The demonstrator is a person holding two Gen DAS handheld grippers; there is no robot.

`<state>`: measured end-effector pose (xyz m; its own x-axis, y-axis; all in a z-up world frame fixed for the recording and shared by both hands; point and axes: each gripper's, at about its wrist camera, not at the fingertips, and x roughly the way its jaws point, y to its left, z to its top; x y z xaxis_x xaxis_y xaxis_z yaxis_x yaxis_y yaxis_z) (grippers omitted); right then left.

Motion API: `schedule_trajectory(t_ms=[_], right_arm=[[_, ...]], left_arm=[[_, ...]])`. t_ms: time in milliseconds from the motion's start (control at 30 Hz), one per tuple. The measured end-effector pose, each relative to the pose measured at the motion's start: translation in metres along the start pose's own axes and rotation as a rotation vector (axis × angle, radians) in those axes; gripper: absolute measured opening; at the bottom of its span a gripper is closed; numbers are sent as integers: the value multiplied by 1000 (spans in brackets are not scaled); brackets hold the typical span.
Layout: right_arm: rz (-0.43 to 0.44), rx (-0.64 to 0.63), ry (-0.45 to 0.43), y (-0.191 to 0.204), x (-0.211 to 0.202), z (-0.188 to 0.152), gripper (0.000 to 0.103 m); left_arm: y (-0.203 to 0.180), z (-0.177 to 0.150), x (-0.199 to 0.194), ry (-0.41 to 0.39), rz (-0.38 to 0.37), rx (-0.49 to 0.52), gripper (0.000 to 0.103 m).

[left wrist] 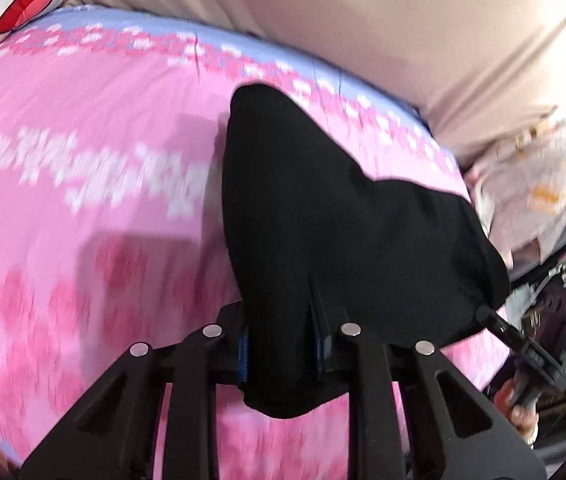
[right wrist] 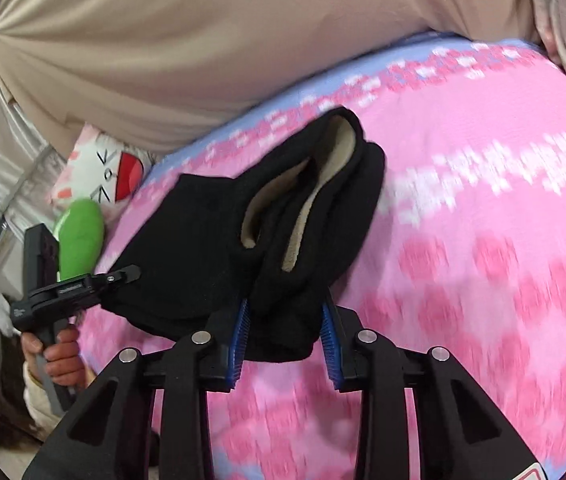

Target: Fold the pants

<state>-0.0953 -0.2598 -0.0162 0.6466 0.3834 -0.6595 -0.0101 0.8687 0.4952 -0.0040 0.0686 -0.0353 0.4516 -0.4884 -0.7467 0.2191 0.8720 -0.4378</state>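
The black pants [left wrist: 323, 216] with a beige fleece lining [right wrist: 335, 152] hang bunched above the pink bedspread [left wrist: 63, 200]. My left gripper [left wrist: 283, 356] is shut on one edge of the pants; black cloth fills the gap between its blue pads. My right gripper [right wrist: 287, 344] is shut on the other edge, with a thick fold [right wrist: 283, 320] between its blue pads [right wrist: 239, 344]. In the left wrist view the right gripper [left wrist: 495, 320] shows gripping the cloth at the right. In the right wrist view the left gripper [right wrist: 123, 276] shows gripping the cloth at the left.
A beige padded headboard [right wrist: 203, 40] runs along the far side of the bed. A cartoon-face pillow [right wrist: 115, 176] and a green plush [right wrist: 79, 236] lie at one end. A pale patterned pillow [left wrist: 531, 184] and dark clutter [left wrist: 563, 300] sit at the other end.
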Motion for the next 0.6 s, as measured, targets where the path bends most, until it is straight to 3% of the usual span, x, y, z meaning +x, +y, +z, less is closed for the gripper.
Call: schedule_trajectory(t_ms=[67,133,200,267,333,367,433,567,600], right_arm=[[-42,-17,27,-5,2,-20,44],[-128,-65,14,-6,2,-38,53],[-170,-100,-7,-7,-4,-48,53],[-223,-173,-38,-2,-14,-57,53],[-270,-260,-52,5,-18,-62,53],[-279,-288,-50,8,-16,-64,53],[-312,-348,-40,17,-7,-68,51],[-435,-409,-60,24,19,-59,43],[-437,-404,-78,24,22,-54,31]], left_arm=[[1,-17,-4,-1,34,7,25],[-1,-23,-2,-26,89,35,38],[-5,-26,-3,-52,172,47,44],[-13,-30,-10,-78,205,82,49],[-22,-32,-16,-110,234,112,70],[-26,-32,-16,-129,263,125,70],[-29,-31,-7,-122,318,136,71],[-20,-31,8,-84,329,104,73],[-20,-33,9,-87,333,102,77]])
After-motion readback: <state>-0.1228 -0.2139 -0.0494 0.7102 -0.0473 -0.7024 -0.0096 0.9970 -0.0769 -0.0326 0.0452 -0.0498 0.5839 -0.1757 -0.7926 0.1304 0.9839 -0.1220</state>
